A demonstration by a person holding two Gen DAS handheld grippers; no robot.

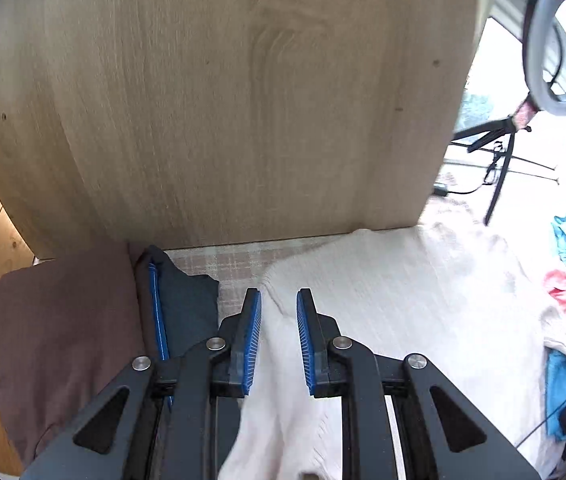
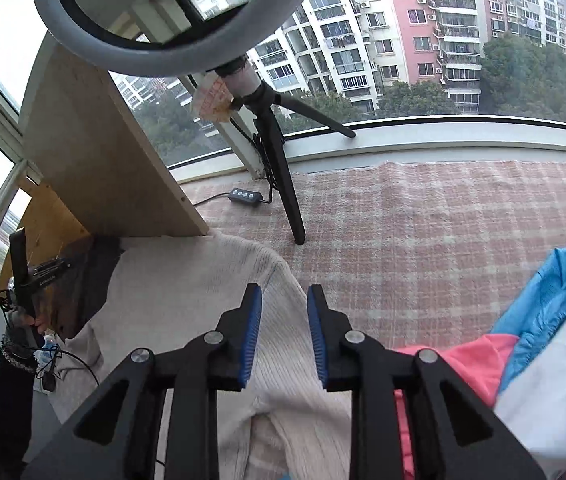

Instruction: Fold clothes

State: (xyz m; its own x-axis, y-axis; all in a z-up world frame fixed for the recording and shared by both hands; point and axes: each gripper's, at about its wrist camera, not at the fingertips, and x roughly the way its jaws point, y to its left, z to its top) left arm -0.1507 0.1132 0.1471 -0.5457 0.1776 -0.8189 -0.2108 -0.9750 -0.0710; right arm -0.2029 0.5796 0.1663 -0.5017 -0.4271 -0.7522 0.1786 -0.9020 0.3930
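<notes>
Both hand-held grippers parted, over cream sweater [image 1: 383, 292]

Ring light [image 2: 131, 20] on black tripod [image 2: 283, 176]; wooden panel [image 1: 219, 100] upright; plaid blanket [image 2: 423, 232]; apartment blocks [image 2: 423, 20] outside.

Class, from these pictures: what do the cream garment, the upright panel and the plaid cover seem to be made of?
Cream garment: apparently soft ribbed knit, matte; fine parallel ribs show.
Upright panel: looks like pale wood or wood-effect laminate, smooth; grain pattern visible.
Plaid cover: probably fuzzy woven textile, like towelling; napped surface, frayed edge.
</notes>
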